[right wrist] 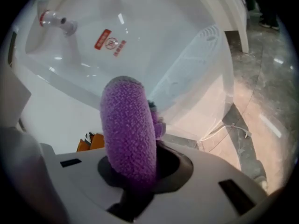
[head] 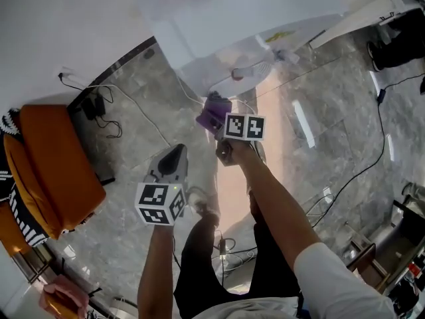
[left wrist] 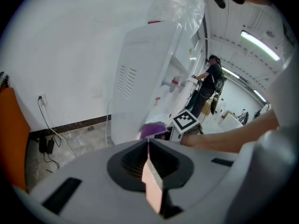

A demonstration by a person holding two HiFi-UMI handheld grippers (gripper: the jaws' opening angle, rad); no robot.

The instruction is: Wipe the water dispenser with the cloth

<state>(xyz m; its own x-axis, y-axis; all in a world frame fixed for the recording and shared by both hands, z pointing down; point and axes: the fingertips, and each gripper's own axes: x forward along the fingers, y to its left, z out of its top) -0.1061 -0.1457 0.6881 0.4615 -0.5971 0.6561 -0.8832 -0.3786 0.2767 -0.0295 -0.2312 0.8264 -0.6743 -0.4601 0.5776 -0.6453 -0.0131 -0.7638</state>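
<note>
The white water dispenser point(head: 219, 38) stands against the wall ahead; its side panel with vent slots fills the left gripper view point(left wrist: 140, 83). My right gripper point(head: 218, 121) is shut on a purple fuzzy cloth point(head: 212, 111), held close to the dispenser's lower front. In the right gripper view the cloth point(right wrist: 129, 125) rises from the jaws and hides the fingertips, just below the red tap point(right wrist: 50, 18) and a red label point(right wrist: 111, 40). My left gripper point(head: 175, 154) hangs lower and to the left, away from the dispenser, its jaws shut together point(left wrist: 148, 146) with nothing between them.
An orange seat point(head: 56, 165) stands at the left. Black cables and a power adapter point(head: 98, 108) lie on the marble floor by the wall. A white cord point(right wrist: 238, 127) runs beside the dispenser. A person point(left wrist: 208, 85) stands far off behind it.
</note>
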